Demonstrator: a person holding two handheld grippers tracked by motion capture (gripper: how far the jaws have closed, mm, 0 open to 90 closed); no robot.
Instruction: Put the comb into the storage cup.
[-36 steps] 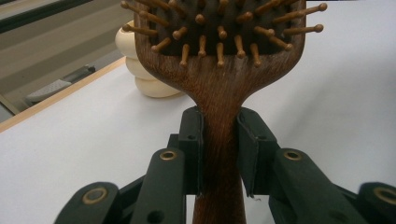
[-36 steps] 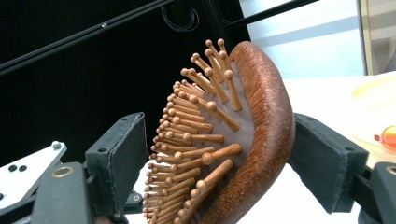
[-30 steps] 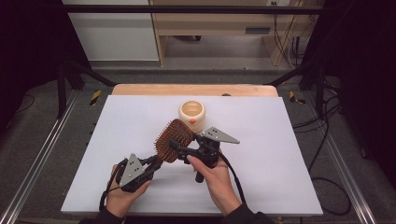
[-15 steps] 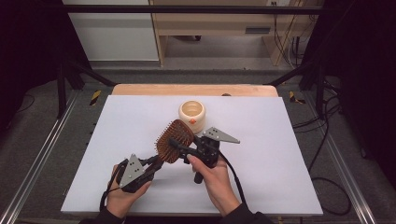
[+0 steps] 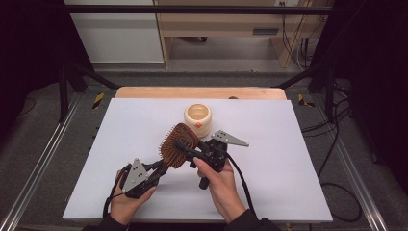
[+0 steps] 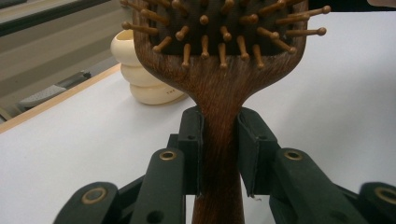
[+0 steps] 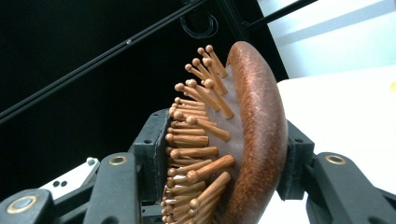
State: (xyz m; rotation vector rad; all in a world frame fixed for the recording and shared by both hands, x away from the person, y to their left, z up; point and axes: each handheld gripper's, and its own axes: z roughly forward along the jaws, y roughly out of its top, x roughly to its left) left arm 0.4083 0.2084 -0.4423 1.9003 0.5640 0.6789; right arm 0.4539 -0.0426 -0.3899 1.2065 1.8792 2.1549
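A brown wooden hairbrush [image 5: 177, 144] with wooden pins is held above the white table, between my two grippers. My left gripper [image 5: 161, 167] is shut on its handle [image 6: 219, 135], and the pins face up toward the camera in the left gripper view. My right gripper [image 5: 182, 147] is shut across the brush head [image 7: 257, 130]. One jaw rests on the pins and the other on the rounded back. A hand holds each gripper near the table's front edge.
A cream ribbed pot [image 5: 197, 119] stands on the white table top [image 5: 288, 144] just behind the brush, also seen as the pot [image 6: 140, 74] in the left gripper view. A wooden strip [image 5: 144, 92] runs along the far edge. Metal rails flank the table.
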